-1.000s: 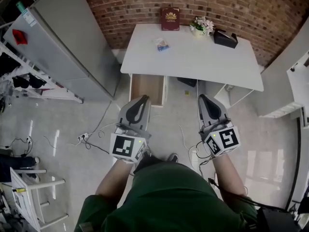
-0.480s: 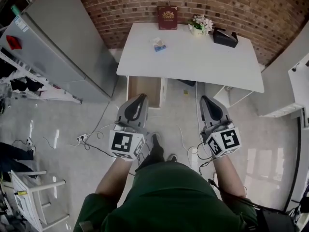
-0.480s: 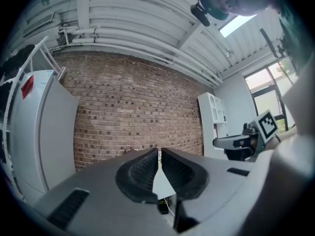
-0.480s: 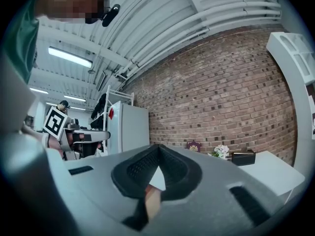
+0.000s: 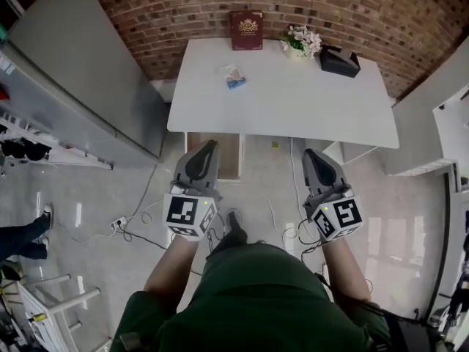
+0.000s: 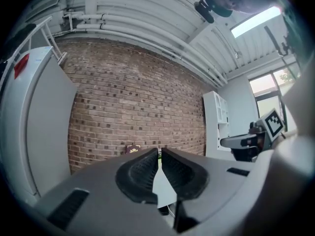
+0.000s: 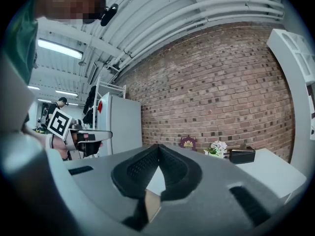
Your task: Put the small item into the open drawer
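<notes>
Up on the white table (image 5: 308, 101), toward its left side: small item (image 5: 233, 76), blue and white, lying flat, touched by nothing. Under the table's near edge, on the left: open drawer (image 5: 230, 152), brown inside, pulled out over the floor (image 5: 110, 196). Right by the drawer's front, hiding part of it from above: left gripper (image 5: 207, 147), jaws shut tight, nothing between them. Off to the right, over the floor: right gripper (image 5: 311, 155), jaws shut too, holding nothing. Along the table's far edge, by the brick wall (image 5: 366, 13): red book (image 5: 246, 29) standing up, flowers (image 5: 302, 41), black box (image 5: 338, 60).
</notes>
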Demonstrator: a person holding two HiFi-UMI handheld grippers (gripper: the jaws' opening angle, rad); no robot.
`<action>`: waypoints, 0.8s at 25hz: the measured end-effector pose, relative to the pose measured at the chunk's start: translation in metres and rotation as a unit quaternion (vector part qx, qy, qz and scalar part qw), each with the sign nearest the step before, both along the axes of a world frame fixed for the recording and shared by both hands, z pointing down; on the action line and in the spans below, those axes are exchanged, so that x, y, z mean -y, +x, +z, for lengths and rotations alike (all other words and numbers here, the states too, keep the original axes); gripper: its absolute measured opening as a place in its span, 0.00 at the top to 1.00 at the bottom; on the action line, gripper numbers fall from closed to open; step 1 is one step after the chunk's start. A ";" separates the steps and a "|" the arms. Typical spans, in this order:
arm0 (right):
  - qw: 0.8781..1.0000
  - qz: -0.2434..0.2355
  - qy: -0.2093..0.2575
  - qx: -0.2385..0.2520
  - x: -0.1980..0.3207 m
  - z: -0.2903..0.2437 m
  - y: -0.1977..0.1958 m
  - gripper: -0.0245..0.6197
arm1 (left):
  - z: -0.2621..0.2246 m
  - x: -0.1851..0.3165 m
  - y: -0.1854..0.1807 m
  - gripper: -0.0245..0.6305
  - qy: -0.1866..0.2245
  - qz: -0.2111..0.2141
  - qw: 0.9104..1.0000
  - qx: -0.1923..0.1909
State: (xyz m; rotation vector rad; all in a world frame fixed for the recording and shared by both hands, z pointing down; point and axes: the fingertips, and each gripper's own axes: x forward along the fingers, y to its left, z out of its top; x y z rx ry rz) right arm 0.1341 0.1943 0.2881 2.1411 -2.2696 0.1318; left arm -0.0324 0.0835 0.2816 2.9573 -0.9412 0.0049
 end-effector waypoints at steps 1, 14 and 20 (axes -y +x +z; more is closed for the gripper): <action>1.000 0.003 -0.003 0.002 0.009 0.002 0.001 0.96 | 0.002 0.010 0.001 0.93 -0.003 0.002 1.000 0.000; 0.999 0.035 -0.039 0.011 0.095 0.022 -0.004 0.96 | 0.029 0.109 -0.003 0.93 -0.041 0.024 0.999 -0.008; 0.998 0.040 -0.052 0.011 0.110 0.033 -0.009 0.96 | 0.041 0.128 -0.004 0.93 -0.057 0.033 0.998 -0.009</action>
